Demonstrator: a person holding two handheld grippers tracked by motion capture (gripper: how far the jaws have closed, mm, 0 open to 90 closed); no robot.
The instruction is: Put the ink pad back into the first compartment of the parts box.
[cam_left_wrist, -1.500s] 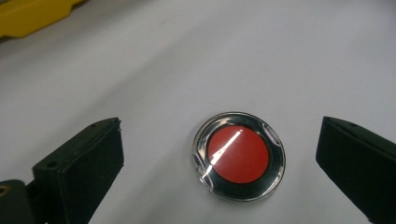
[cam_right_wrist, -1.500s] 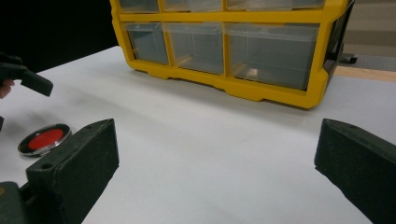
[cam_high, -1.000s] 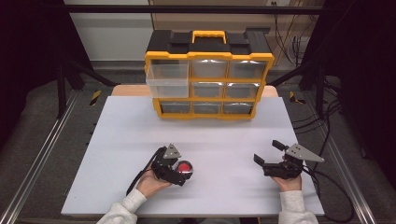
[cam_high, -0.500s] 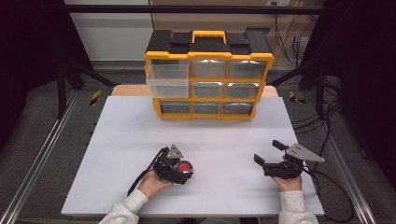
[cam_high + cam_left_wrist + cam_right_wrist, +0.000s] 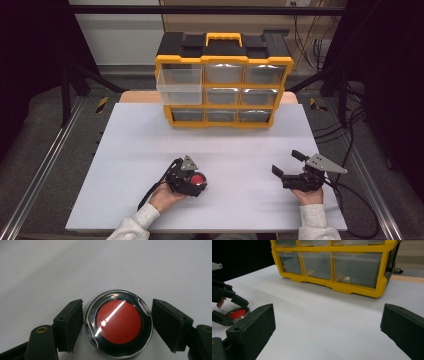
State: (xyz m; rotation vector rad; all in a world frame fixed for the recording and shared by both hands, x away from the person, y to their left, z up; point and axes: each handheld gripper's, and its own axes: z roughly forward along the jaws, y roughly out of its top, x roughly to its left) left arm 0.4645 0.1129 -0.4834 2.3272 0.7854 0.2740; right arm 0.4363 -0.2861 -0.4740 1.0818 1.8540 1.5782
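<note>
Red-centred round case [image 5: 118,323] sits on the tabletop well in front of the yellow organizer [image 5: 223,82]. Left gripper [image 5: 192,182] fingers have been closing around it, barely touching; squeeze evenly before lifting. Right gripper [image 5: 285,165] fingers gape empty.

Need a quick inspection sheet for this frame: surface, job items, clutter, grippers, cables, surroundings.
Surface: white table top, flat, no marks seen.
Job's things: round red disc in a clear case, flat on the table; yellow drawer cabinet at the far edge, one left drawer pulled out.
Clutter: nothing seen.
Grippers: left gripper jaws have just been closing, either side of the disc, slim gaps remain; right gripper open, nothing between the jaws.
Cables: one trails from each gripper; more at far right.
Surroundings: dark frame, grey floor.
</note>
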